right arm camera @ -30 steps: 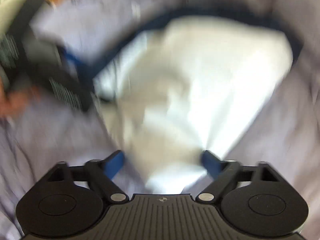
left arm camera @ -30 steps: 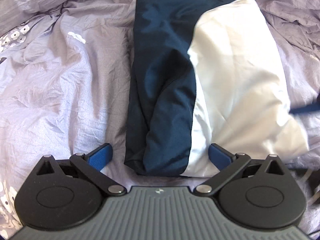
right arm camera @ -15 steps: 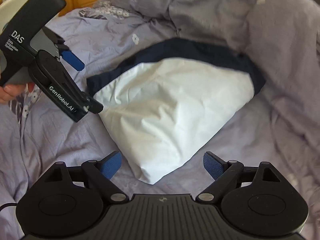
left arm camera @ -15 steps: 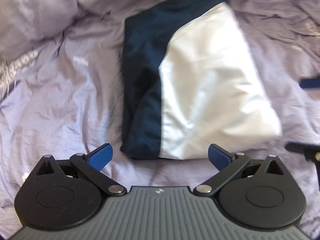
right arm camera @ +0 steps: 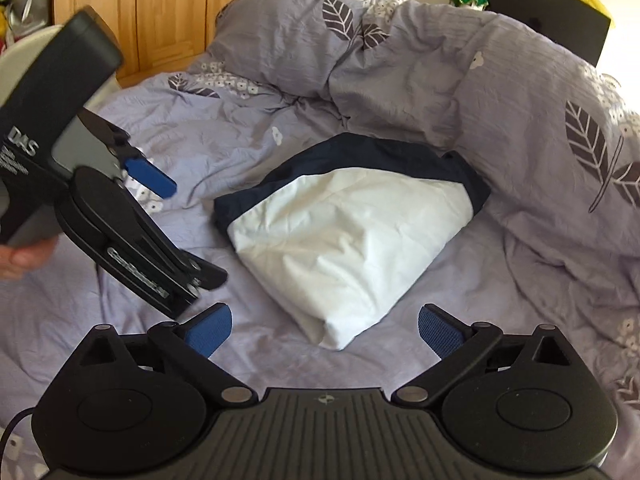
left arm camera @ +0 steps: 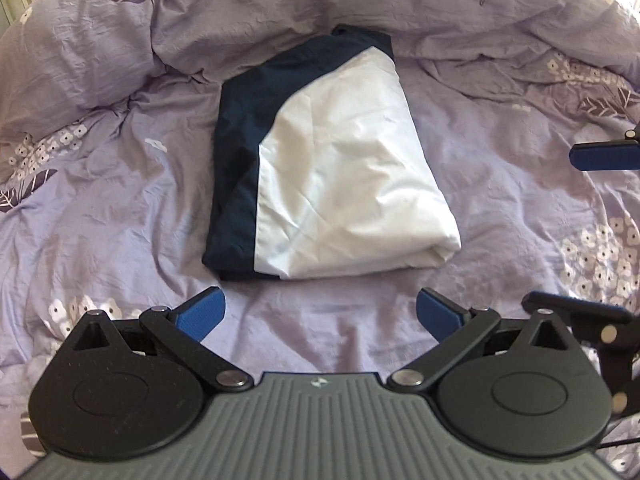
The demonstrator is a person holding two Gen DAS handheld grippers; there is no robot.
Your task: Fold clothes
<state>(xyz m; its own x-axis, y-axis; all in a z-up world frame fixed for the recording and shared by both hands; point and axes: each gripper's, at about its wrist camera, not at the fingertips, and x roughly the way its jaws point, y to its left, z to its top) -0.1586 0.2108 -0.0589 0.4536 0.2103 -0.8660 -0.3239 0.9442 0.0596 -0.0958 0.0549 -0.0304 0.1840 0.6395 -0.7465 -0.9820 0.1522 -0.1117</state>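
A folded navy and white garment (left arm camera: 332,168) lies flat on the purple bedsheet (left arm camera: 120,200); it also shows in the right wrist view (right arm camera: 348,240). My left gripper (left arm camera: 320,314) is open and empty, held back from the garment's near edge. My right gripper (right arm camera: 325,330) is open and empty, just short of the garment's white corner. The left gripper also shows at the left of the right wrist view (right arm camera: 188,232), and a blue fingertip (left arm camera: 604,154) of the right gripper shows at the right edge of the left wrist view.
A bunched purple duvet (right arm camera: 440,60) with leaf prints rises behind and right of the garment. A wooden wardrobe (right arm camera: 160,12) stands beyond the bed at the back left. A dark box (right arm camera: 544,4) sits at the back right.
Both grippers have pulled back and up from the garment, which now lies smaller and farther off in both views. The garment stays folded on the sheet.
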